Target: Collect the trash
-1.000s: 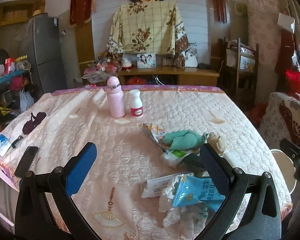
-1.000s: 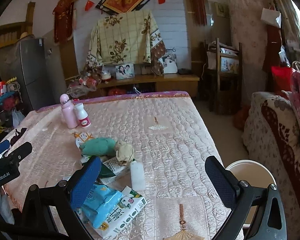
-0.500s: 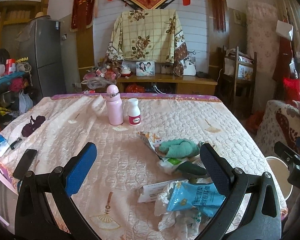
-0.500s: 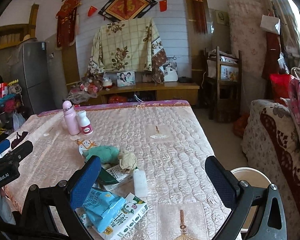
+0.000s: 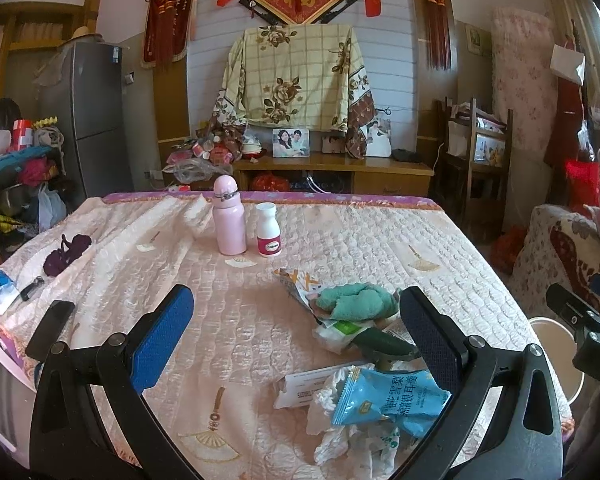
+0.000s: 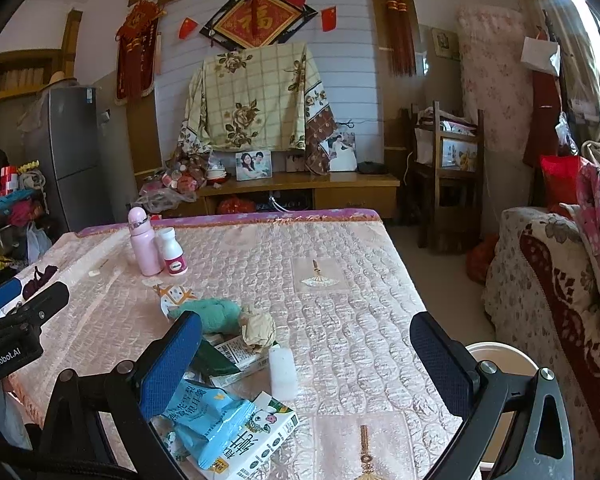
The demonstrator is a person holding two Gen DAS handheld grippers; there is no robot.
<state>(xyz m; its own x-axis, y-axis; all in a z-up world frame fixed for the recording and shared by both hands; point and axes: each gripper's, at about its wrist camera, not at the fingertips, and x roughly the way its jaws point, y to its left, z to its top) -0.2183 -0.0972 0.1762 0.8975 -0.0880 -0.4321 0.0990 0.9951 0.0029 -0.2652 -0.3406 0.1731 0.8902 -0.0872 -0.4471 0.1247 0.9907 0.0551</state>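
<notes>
A pile of trash lies on the near right part of the quilted table (image 5: 340, 240): a blue snack packet (image 5: 388, 400) (image 6: 204, 420), a white carton (image 6: 256, 444), crumpled white wrappers (image 5: 340, 428), a crumpled paper ball (image 6: 258, 328), a dark green wrapper (image 5: 384, 342) and a teal cloth (image 5: 356, 300) (image 6: 212, 314). My left gripper (image 5: 296, 344) is open above the table, left of the pile. My right gripper (image 6: 306, 364) is open above the pile's right side. A white bin (image 6: 500, 364) stands on the floor right of the table.
A pink bottle (image 5: 230, 216) and a white pill bottle (image 5: 269, 230) stand at mid-table. A dark cloth (image 5: 66, 254), a black phone (image 5: 50, 330) and a small packet (image 5: 0, 290) lie at the left edge. A sofa (image 6: 548, 280) is right of the table.
Both views have tilted upward and pulled back a little, so the table and trash sit lower in frame. Both grippers stay open; nothing on the table has moved.
</notes>
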